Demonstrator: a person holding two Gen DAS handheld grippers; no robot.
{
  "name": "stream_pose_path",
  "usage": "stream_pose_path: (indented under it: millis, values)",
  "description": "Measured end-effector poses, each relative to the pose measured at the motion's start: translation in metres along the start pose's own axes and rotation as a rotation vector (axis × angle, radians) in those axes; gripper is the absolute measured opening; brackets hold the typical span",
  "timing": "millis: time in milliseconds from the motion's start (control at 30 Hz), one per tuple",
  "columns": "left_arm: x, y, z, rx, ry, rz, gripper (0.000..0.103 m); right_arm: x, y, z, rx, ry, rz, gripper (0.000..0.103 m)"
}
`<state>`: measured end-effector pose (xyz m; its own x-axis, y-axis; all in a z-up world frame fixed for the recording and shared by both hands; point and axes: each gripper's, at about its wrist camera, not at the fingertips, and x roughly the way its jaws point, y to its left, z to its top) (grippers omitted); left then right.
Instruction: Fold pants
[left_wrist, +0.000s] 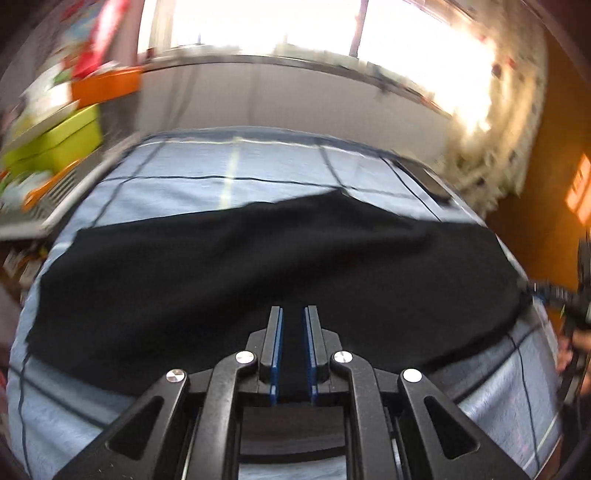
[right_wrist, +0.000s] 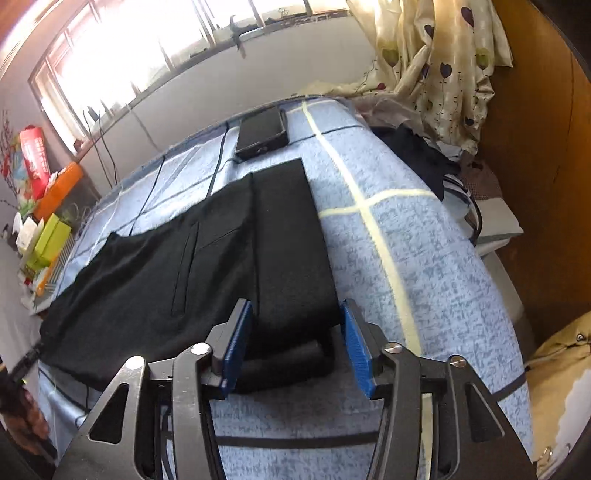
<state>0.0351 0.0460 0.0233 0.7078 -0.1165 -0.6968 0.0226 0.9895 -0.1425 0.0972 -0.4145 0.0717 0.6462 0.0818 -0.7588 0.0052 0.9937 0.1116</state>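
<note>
Pants (right_wrist: 207, 258) lie flat, black, on the blue bed (right_wrist: 424, 258); a phone (right_wrist: 263, 132) is beyond. Left gripper (left_wrist: 293, 325) nearly together on cloth, right gripper (right_wrist: 295, 332) wide apart.

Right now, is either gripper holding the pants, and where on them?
Right gripper is open, straddling the pants' near end, holding nothing. Left gripper is nearly shut over the pants' near edge; a pinch cannot be told.

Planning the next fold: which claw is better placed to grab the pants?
Right, probably. The right claw is open, straddling the pants' near edge. The left claw is nearly closed over mid-fabric.
</note>
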Motion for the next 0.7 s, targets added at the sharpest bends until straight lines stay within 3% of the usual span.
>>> stream_pose_path:
  millis: [100,233,400,467,567,700]
  values:
    - [0.009,-0.011,-0.004,0.060,0.032,-0.032,0.013,-0.017,-0.004,0.004,0.010,-0.038,0.058,0.008]
    - [0.008,-0.019,-0.011,0.100,0.058,-0.035,0.013,-0.038,-0.002,0.003,-0.004,-0.059,0.082,0.007]
    - [0.011,-0.017,-0.016,0.105,0.084,-0.031,0.013,-0.008,-0.016,-0.006,0.000,0.042,0.020,0.012]
    - [0.010,-0.016,-0.014,0.102,0.085,-0.031,0.013,-0.012,-0.013,-0.004,-0.018,0.016,-0.025,0.012]
    - [0.005,-0.008,-0.002,0.082,0.042,-0.008,0.013,-0.035,0.012,0.003,-0.115,-0.108,-0.051,0.013]
    - [0.015,0.013,0.020,0.032,0.020,0.067,0.013,-0.027,0.059,0.009,-0.255,-0.113,0.032,0.014]
